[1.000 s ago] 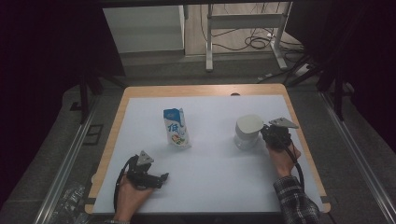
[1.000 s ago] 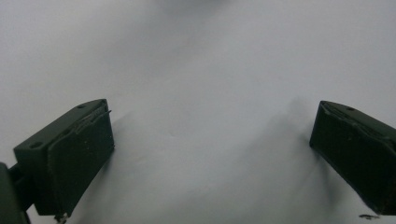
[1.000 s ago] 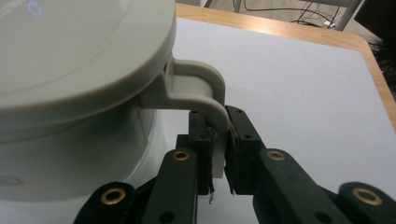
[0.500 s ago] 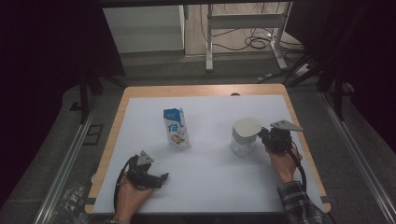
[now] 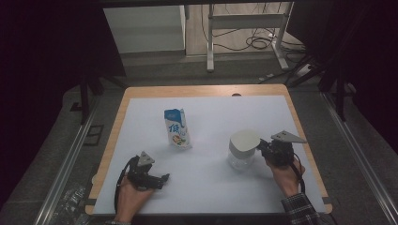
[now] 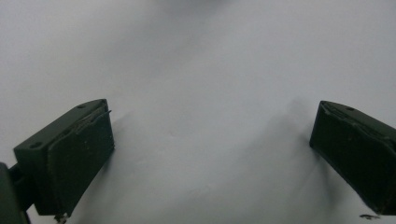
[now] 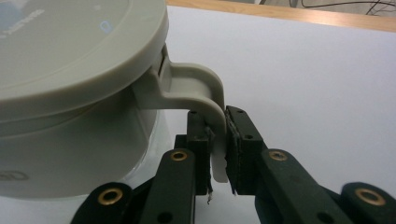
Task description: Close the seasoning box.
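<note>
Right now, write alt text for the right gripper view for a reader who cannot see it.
The right gripper is clamped on the curved handle of a clear jug with a cream lid. The jug stands at the left over a white table cover, with a wooden table edge beyond.

The person's right hand (image 5: 284, 174) holds the black two-jaw right gripper (image 5: 264, 148) with its grey three-cornered top plate, jaws pinched close together on the pale plastic handle (image 7: 215, 140) that stands upright between the pads. The left hand (image 5: 131, 197) rests low, its black left gripper (image 5: 162, 179) with jaws spread wide apart and nothing between them.
</note>
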`<state>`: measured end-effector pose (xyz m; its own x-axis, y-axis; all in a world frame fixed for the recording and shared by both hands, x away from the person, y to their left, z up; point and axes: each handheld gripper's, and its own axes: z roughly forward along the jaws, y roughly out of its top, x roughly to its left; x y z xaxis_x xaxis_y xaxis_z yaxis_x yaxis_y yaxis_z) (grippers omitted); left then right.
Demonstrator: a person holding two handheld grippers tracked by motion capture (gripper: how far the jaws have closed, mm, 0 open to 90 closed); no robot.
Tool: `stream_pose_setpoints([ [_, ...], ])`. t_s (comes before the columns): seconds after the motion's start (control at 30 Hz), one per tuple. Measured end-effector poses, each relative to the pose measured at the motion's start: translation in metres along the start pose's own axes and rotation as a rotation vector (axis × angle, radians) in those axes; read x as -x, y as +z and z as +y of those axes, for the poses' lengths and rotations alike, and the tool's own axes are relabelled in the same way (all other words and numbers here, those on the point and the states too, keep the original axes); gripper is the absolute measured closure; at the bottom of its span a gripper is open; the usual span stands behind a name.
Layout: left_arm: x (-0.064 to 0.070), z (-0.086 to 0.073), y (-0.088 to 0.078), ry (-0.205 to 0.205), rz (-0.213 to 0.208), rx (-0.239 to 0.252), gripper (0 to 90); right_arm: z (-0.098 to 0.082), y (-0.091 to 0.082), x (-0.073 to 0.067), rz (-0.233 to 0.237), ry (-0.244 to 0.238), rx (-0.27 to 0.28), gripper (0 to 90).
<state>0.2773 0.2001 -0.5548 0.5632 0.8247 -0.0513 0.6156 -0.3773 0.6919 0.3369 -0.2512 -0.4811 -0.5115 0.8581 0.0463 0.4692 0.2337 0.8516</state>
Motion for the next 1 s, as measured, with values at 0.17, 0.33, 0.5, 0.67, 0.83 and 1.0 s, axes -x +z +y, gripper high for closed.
stream_pose_setpoints([
  [0.17,0.000,0.000,0.000,0.002,0.001,-0.002,0.0,-0.007,-0.008,-0.010,0.013,-0.011,0.000,80.2],
  [0.33,0.000,0.000,0.000,0.003,0.002,-0.003,0.0,-0.016,-0.012,-0.017,0.031,-0.010,-0.003,80.2],
  [0.5,0.000,0.000,0.000,0.002,0.001,-0.003,0.0,-0.021,-0.009,-0.026,0.030,-0.033,-0.011,79.9],
  [0.67,0.000,0.000,0.000,0.005,0.001,-0.006,0.0,-0.026,-0.005,-0.027,0.038,-0.030,-0.012,79.6],
  [0.83,0.001,0.000,0.000,0.006,0.005,-0.005,0.1,-0.030,-0.006,-0.025,0.051,-0.034,-0.001,79.1],
  [1.0,0.001,0.000,0.000,-0.001,0.003,-0.001,0.0,-0.031,-0.007,-0.023,0.061,-0.044,-0.004,77.8],
])
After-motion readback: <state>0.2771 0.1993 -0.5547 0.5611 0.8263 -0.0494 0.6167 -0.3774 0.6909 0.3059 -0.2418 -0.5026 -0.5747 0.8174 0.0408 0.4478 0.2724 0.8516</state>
